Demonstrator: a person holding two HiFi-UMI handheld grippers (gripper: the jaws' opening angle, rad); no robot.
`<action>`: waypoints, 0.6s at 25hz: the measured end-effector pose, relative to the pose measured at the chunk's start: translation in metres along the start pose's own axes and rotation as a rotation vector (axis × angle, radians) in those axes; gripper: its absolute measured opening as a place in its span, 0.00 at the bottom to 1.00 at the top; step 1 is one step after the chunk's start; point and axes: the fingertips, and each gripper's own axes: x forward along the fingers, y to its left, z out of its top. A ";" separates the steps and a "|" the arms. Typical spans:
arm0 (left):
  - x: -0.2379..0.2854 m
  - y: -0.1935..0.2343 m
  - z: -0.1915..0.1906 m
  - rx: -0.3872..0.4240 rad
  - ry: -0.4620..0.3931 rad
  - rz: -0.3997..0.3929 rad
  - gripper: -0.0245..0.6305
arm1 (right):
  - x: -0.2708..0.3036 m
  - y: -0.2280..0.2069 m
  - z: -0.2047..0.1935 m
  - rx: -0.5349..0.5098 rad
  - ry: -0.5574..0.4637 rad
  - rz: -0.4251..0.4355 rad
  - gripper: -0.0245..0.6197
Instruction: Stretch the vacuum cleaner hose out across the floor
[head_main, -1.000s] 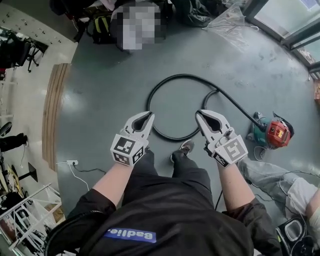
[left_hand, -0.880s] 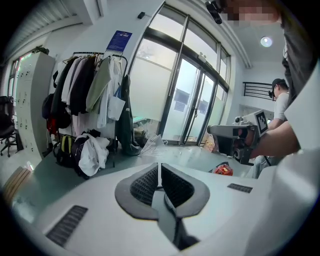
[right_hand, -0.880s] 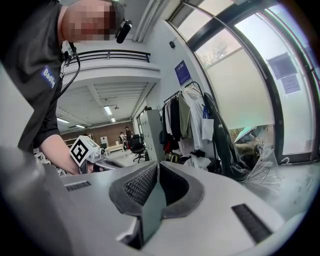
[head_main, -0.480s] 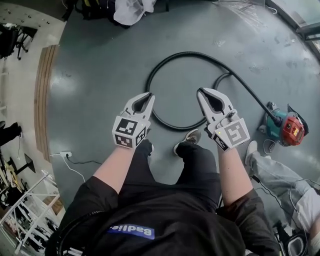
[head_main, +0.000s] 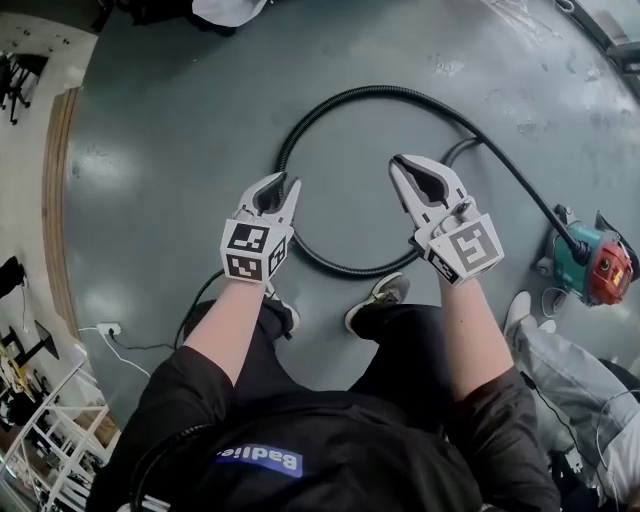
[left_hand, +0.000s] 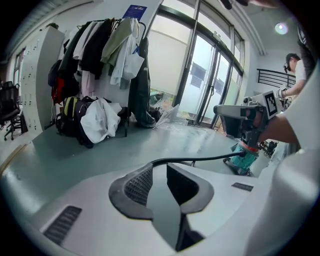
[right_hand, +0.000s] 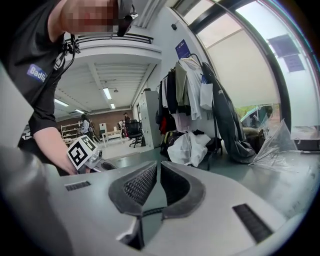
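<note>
1. Nearest: the left gripper (head_main: 284, 183) is held in the air above the floor. Its jaws are opening, a narrow gap shows, and nothing is between them. The right gripper (head_main: 401, 161) is level with it, jaws together and empty.
2. Just below and ahead of both, the hose (head_main: 380, 89) lies in a round coil on the grey floor (head_main: 180, 150). The coil's near arc passes close by the person's shoe (head_main: 376, 297). Nothing is gripped yet, so my read is that the step in hand is the reach-down for a first hold.
3. The left jaws need to open wider than the hose before they drop, then take the near arc square across the ribs. A shallow pinch on a ribbed tube would likely slip.
4. The right jaws must part too if that gripper is to help. It is best placed further along the coil, so the two pull apart and the loop opens instead of dragging whole.
5. I cannot tell where the free end lies, since the right gripper covers that stretch. Find it first, and pull from that end.
6. Farther right, the hose runs to the vacuum cleaner (head_main: 592, 268). Draw away from it and keep the pull low and steady, as a jerk could tip or tow the machine.
7. Farthest, the left gripper view shows open floor toward the coat rack (left_hand: 107, 55), the likely room for the run.
</note>
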 end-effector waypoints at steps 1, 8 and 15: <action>0.015 0.005 -0.011 0.003 -0.005 0.002 0.17 | 0.007 -0.005 -0.013 -0.013 -0.001 0.008 0.05; 0.110 0.057 -0.093 0.036 0.010 0.070 0.23 | 0.052 -0.039 -0.095 -0.118 0.023 0.105 0.12; 0.147 0.105 -0.191 0.059 0.223 0.173 0.27 | 0.083 -0.080 -0.138 -0.089 0.030 0.130 0.12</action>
